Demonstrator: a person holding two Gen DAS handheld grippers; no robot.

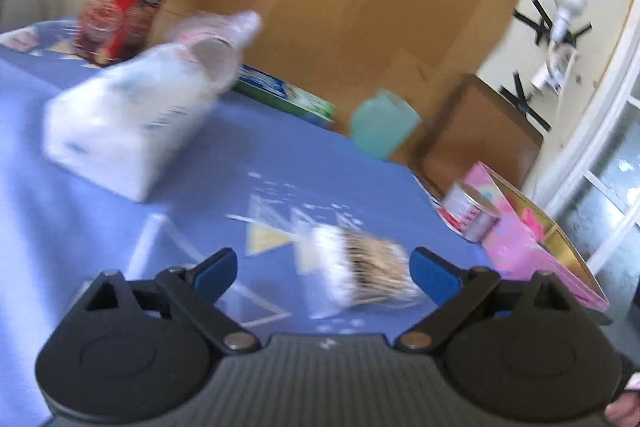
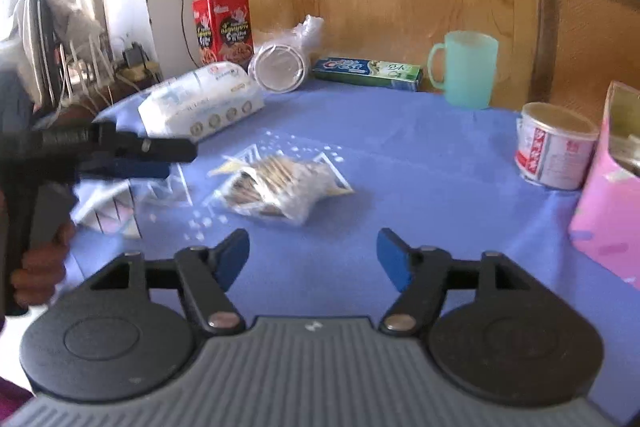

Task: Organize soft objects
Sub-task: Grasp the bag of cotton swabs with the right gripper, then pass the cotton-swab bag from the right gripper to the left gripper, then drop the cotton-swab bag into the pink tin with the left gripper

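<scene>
A clear bag of cotton swabs (image 2: pixel 280 187) lies on the blue tablecloth (image 2: pixel 420 155) in the middle of the table; it also shows in the left wrist view (image 1: pixel 360 273), blurred, just ahead of my fingers. A white soft tissue pack (image 2: pixel 200 105) lies at the back left and shows in the left wrist view (image 1: pixel 124 131). A clear bag of plastic cups (image 2: pixel 282 61) lies behind it. My left gripper (image 1: pixel 322 273) is open, low over the cloth beside the swab bag; it shows from the side in the right wrist view (image 2: pixel 172 157). My right gripper (image 2: pixel 313 259) is open and empty, short of the bag.
A red snack box (image 2: pixel 224 27), a toothpaste box (image 2: pixel 366 71) and a green mug (image 2: pixel 466 73) stand along the back. A white can (image 2: pixel 554 147) and a pink box (image 2: pixel 608 195) are at the right. A wooden chair (image 2: pixel 588 39) stands behind.
</scene>
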